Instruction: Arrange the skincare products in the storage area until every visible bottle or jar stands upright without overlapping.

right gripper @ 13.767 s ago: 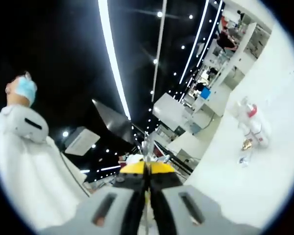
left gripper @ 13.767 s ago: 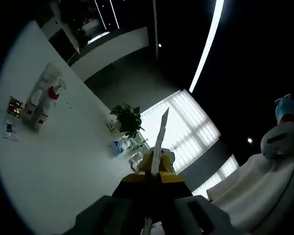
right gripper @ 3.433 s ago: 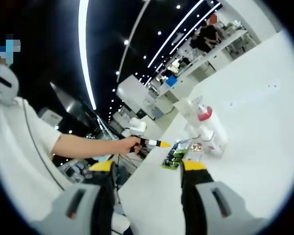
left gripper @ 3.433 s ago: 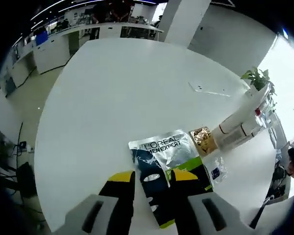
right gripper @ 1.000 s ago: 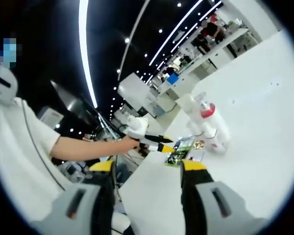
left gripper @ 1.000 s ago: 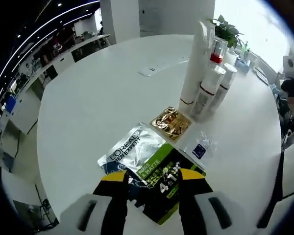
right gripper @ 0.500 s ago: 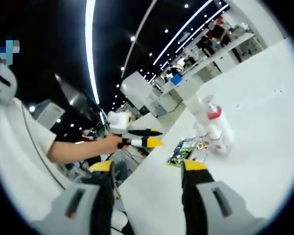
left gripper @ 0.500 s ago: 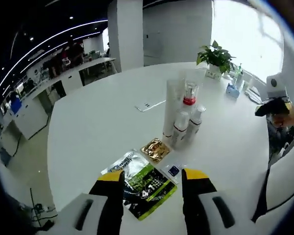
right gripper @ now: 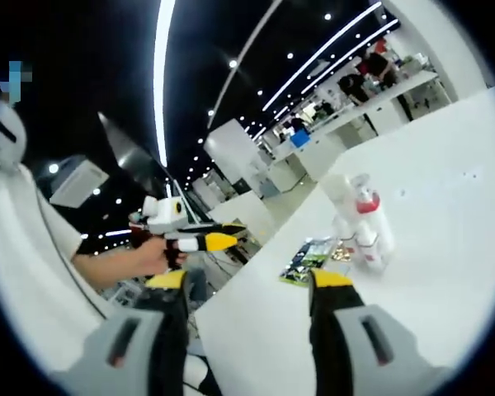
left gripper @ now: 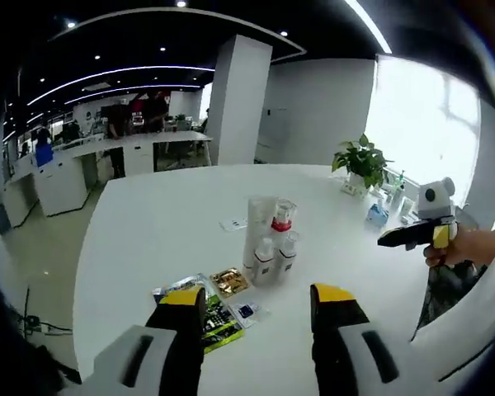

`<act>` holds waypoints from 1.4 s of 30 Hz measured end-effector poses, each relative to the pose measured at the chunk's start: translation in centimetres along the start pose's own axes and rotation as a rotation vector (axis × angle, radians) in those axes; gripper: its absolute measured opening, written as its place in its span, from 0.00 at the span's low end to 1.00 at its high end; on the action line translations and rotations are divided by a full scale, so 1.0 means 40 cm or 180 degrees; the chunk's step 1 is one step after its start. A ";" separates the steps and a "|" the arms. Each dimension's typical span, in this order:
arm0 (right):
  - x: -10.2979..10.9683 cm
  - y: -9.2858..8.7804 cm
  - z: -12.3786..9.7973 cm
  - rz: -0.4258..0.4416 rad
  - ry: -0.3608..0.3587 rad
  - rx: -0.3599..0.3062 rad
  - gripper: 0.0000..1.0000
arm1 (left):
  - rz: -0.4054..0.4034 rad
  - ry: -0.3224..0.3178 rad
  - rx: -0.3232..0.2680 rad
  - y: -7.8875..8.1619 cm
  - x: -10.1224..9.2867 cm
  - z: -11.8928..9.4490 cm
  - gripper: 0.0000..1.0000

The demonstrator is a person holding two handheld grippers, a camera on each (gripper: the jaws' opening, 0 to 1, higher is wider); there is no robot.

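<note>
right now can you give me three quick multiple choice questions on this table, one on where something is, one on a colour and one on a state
1. Where does the gold packet lie?
A. on the white table beside the standing bottles
B. on top of the bottles
C. on the floor

2. What colour is the collar of the clear-capped pump bottle?
A. blue
B. red
C. green

3. How is the left gripper?
A. shut on a bottle
B. shut on the green sachet
C. open, holding nothing

Answers: 1 A, the packet rests flat on the table next to the bottles' bases. 2 B, a red band sits under the clear cap. 3 C, the yellow-tipped jaws stand apart with bare table between them.
</note>
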State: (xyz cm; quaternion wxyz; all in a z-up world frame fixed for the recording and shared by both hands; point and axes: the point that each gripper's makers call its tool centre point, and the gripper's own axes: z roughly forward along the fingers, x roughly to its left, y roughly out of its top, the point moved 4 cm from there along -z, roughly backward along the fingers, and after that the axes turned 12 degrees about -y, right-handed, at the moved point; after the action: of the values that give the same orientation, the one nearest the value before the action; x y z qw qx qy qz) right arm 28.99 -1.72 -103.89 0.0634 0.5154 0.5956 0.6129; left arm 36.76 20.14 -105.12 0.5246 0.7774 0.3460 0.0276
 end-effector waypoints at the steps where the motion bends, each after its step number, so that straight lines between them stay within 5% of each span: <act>1: 0.003 -0.003 -0.001 -0.0030 -0.0019 0.0002 0.58 | -0.0017 -0.0011 -0.0035 -0.004 -0.007 -0.007 0.53; 9: 0.009 -0.014 -0.011 -0.0292 -0.0259 -0.0050 0.68 | -0.0176 0.0019 -0.0228 -0.043 -0.033 -0.054 0.61; 21: 0.009 -0.028 -0.038 -0.0477 -0.0551 -0.0170 0.81 | -0.0305 -0.0052 -0.0331 -0.095 -0.098 -0.046 0.67; 31: 0.001 -0.028 -0.072 -0.0620 -0.0801 -0.0344 0.87 | -0.0432 -0.0044 -0.0571 -0.103 -0.115 -0.072 0.73; 42: -0.002 -0.041 -0.092 -0.0606 -0.0895 -0.0398 0.90 | -0.0438 -0.0041 -0.0522 -0.128 -0.136 -0.084 0.74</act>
State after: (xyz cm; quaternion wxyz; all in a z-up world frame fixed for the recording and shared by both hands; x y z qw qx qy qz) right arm 25.55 -3.74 -104.36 0.2357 0.5323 0.5877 0.5618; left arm 28.68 20.81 -106.15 0.5893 0.7064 0.3918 0.0147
